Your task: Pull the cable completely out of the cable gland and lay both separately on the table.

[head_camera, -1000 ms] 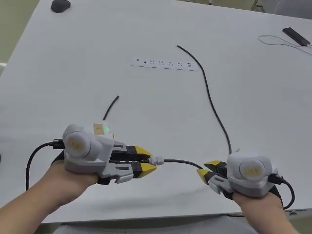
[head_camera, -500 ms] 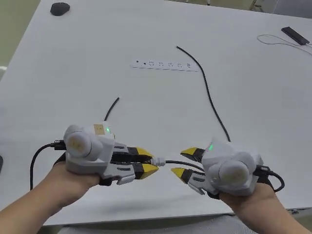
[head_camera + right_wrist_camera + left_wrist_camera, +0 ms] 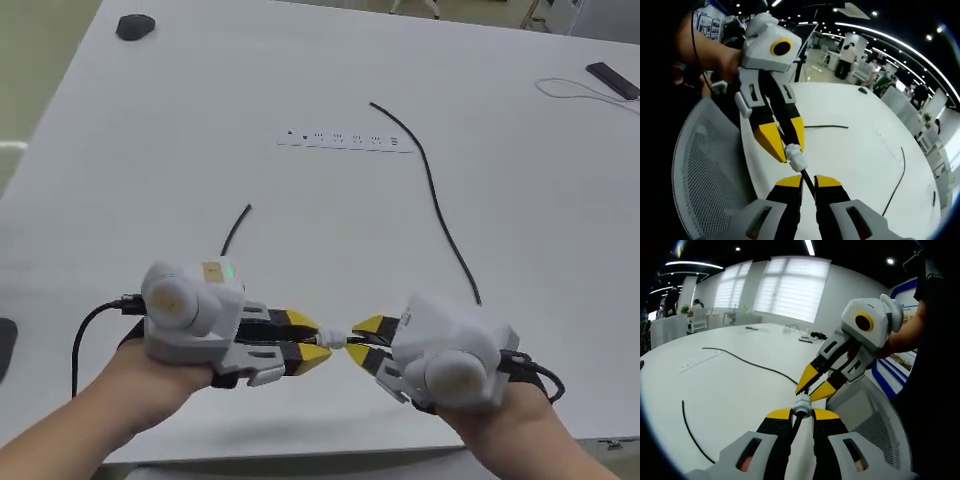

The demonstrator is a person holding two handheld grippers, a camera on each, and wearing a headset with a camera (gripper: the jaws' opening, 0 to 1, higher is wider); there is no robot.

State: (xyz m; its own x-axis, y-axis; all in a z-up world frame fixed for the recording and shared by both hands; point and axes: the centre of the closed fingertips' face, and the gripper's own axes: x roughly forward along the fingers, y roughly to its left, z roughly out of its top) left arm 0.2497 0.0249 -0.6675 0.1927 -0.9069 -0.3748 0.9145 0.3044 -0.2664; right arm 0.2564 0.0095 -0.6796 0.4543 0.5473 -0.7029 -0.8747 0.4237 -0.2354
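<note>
A small white cable gland (image 3: 336,340) hangs just above the white table's (image 3: 150,150) front edge. My left gripper (image 3: 324,339) is shut on it, with the gland (image 3: 801,405) at its yellow tips (image 3: 801,414). The black cable (image 3: 440,220) leaves the gland to the right, passes between the jaws of my right gripper (image 3: 350,341), and runs far across the table. In the right gripper view the jaws (image 3: 809,181) stand shut on the cable right behind the gland (image 3: 795,157). The two grippers nearly touch tip to tip. The cable's other end (image 3: 238,225) lies behind the left gripper.
A white power strip (image 3: 345,139) lies at mid-table beyond the cable. A black mouse (image 3: 135,26) sits at the far left, and a dark flat device (image 3: 612,80) with a thin white wire at the far right. A mesh chair (image 3: 705,165) stands below the table's front edge.
My right gripper has moved left along the cable up to the gland and gone from open to shut on the cable. The left gripper has kept its hold on the gland.
</note>
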